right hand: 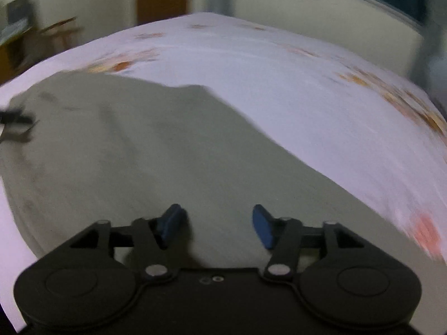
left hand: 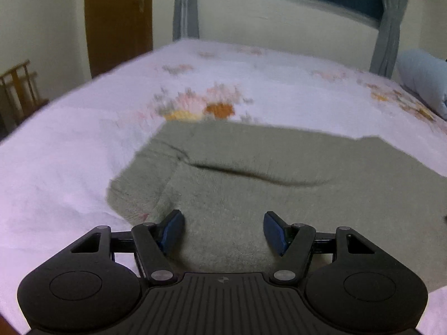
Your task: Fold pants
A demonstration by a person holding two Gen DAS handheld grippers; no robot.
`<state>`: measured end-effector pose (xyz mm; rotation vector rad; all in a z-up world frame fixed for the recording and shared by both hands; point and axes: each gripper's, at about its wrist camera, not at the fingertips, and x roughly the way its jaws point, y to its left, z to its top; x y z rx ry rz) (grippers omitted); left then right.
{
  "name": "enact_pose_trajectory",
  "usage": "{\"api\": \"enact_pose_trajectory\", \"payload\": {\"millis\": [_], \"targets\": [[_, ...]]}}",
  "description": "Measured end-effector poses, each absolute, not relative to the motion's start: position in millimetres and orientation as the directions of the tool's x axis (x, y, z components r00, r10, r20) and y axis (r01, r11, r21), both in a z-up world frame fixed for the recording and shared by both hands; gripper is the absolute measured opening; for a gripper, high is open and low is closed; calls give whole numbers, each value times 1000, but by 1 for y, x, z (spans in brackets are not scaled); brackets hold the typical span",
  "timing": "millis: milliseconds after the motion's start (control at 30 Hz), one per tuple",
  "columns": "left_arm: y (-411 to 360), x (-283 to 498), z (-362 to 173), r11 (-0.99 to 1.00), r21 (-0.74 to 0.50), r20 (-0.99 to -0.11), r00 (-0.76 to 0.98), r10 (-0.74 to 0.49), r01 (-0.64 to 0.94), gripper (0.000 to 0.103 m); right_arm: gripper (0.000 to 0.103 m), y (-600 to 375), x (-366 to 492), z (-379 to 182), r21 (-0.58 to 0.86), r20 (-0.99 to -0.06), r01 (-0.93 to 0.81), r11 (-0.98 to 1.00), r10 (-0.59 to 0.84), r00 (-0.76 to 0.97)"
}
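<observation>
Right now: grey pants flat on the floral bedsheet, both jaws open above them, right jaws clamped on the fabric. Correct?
One error: the right gripper holds nothing. The right wrist view shows its jaws apart over the pants with no fabric pinched. The pants do lie on the bedsheet, and the left gripper is open too.

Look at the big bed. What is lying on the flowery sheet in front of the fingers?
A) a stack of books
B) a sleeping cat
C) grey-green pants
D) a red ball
C, because grey-green pants are spread flat on the white flowered sheet, and both wrist views show that same cloth just ahead of the open fingers.
</observation>
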<state>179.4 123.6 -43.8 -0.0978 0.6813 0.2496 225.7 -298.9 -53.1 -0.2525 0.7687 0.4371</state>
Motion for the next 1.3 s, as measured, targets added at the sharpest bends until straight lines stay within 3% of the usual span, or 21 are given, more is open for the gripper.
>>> {"api": "enact_pose_trajectory", "payload": {"millis": [67,167,233,300,333,367,467,600,767,867,1033,1167,1300], "targets": [[116,170,-28,965,-18,-605,771,197,-261,65,49,-335,211,-33,-30,-660,-418,908,297,691],[91,171,-15,984,-38,-579,806,119,-173,66,60,-363,189,-22,-27,-620,-405,914,303,724],[76,180,-26,992,-20,-604,792,85,-122,68,61,-374,184,-35,-41,-658,-408,912,283,698],[74,194,-52,993,6,-685,723,92,-120,69,59,-386,188,-57,-94,-728,-361,928,183,660],[79,192,-62,994,-10,-677,732,76,-112,71,59,-402,187,-62,-70,-737,-338,939,179,651],[84,188,-63,992,-36,-662,746,66,-120,71,59,-420,186,-62,-15,-723,-316,949,208,658],[79,181,-50,989,1,-665,739,110,-146,71,57,-465,174,-48,-57,-684,-157,986,76,726],[49,176,-34,993,-31,-639,767,66,-111,72,57,-536,147,-35,95,-601,48,994,19,799],[-3,185,-30,995,-57,-640,768,26,-82,72,57,-571,122,-34,164,-549,155,974,-41,835],[-32,183,-27,995,-78,-636,772,-8,-54,72,64,-586,118,-38,197,-541,202,959,-66,838],[-79,182,-24,997,-76,-632,773,-45,-5,73,89,-620,105,-47,289,-532,279,916,-89,842],[-111,179,-23,997,-80,-631,773,-66,20,84,91,-636,97,-54,346,-531,317,883,-94,842],[-143,179,-28,996,-74,-651,755,-84,46,87,91,-652,91,-60,430,-516,337,837,-79,853]]}}
